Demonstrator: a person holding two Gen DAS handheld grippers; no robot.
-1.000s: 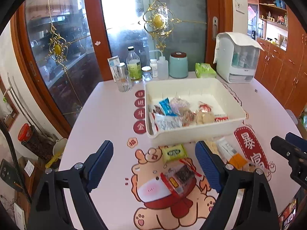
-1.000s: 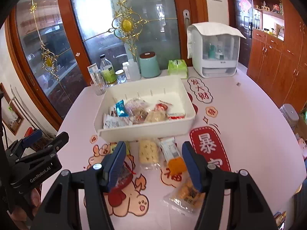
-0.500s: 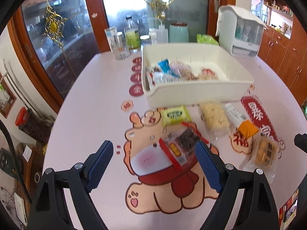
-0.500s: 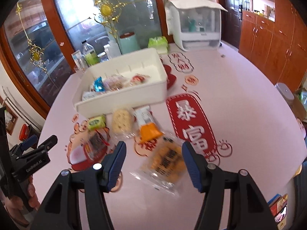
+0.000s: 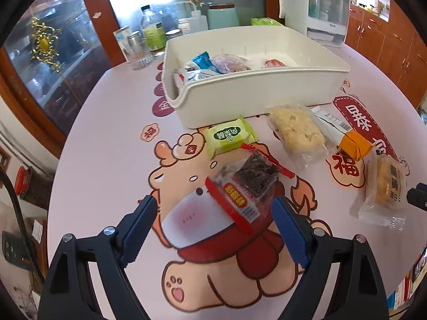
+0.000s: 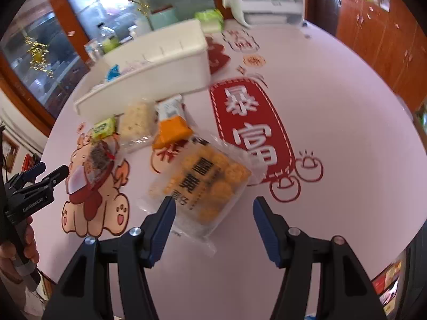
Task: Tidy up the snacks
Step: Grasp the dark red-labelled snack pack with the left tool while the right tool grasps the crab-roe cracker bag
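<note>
A white bin (image 5: 267, 93) holds several snack packs (image 5: 213, 65). On the table in front of it lie a green pack (image 5: 229, 137), a dark snack pack with a red label (image 5: 248, 184), a pale rice-cake pack (image 5: 296, 130), an orange-and-white pack (image 5: 347, 138) and a yellow snack bag (image 5: 384, 189). My left gripper (image 5: 213, 226) is open, low over the table, just short of the dark pack. My right gripper (image 6: 213, 221) is open, close above the yellow snack bag (image 6: 205, 184). The bin (image 6: 160, 77) shows blurred in the right wrist view.
Bottles and jars (image 5: 149, 37), a teal canister (image 5: 222, 17) and a white appliance (image 5: 315, 8) stand behind the bin. The pink tablecloth (image 5: 106, 146) has a cartoon print and red patches (image 6: 253, 125). Wooden cabinets (image 6: 387, 40) stand at the right.
Both grippers have dropped lower and moved forward toward the loose packs; the left now nears the dark pack, the right nears the yellow bag. Both stay open.
</note>
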